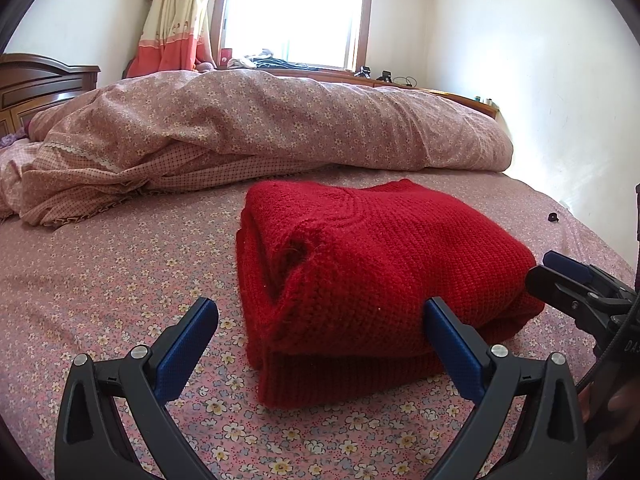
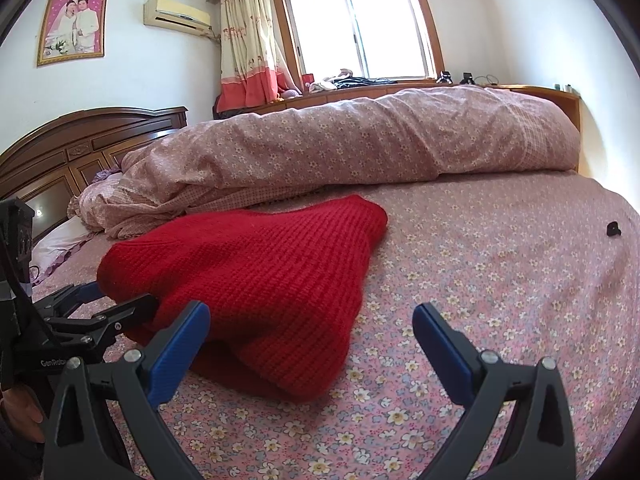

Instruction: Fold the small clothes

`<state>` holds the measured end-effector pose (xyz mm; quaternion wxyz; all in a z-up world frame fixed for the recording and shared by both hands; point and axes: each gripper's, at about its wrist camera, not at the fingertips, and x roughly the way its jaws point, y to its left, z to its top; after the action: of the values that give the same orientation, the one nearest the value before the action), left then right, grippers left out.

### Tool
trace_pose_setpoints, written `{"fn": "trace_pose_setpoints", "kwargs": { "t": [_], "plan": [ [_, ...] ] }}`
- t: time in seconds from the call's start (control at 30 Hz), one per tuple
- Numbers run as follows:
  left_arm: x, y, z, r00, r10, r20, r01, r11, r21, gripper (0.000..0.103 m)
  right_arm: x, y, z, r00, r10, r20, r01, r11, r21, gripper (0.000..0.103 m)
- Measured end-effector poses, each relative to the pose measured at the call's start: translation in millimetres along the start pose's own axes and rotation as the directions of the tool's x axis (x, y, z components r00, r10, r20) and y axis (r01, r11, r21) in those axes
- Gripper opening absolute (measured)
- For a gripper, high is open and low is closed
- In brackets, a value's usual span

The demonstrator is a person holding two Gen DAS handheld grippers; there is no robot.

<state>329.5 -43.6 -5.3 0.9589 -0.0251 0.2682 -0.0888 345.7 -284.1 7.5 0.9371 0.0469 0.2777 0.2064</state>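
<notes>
1. Red knit sweater (image 1: 360, 276) lies folded in a thick stack on the flowered bed sheet (image 1: 120, 280), in front of the rolled-up quilt (image 1: 280, 128).
2. Left gripper (image 1: 320, 320): jaws spread wide, holding nothing; its right-side finger sits against the sweater's near edge, the other over bare sheet.
3. Right gripper (image 2: 312, 320): jaws also spread, nothing pinched; left-side finger overlaps the sweater's near corner, the other over sheet. Can't tell if it actually touches.
4. Left-wrist view only: folded layers and a rounded seam on the top face of the sweater.
5. Right-wrist view only: framed photo (image 2: 73, 28) and full AC unit (image 2: 178, 16) on the wall, plus headboard (image 2: 80, 148) at fuller width.
6. Small black item (image 2: 612, 229) on the sheet, well apart from the sweater; too small to ID.
7. Window (image 1: 292, 12) blown out in the left-wrist view. A hand at each frame edge is mostly cut off.
</notes>
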Motion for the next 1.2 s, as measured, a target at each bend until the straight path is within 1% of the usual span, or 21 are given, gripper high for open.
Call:
{"fn": "trace_pose_setpoints", "kwargs": {
  "t": [1.2],
  "plan": [
    [1.0,1.9,-0.9,1.000,0.006,0.001,-0.006,1.000,0.010,0.099,-1.3,2.3,-2.2,1.000,-0.013,-0.014,0.013,1.000,0.004,0.103]
  ]
}}
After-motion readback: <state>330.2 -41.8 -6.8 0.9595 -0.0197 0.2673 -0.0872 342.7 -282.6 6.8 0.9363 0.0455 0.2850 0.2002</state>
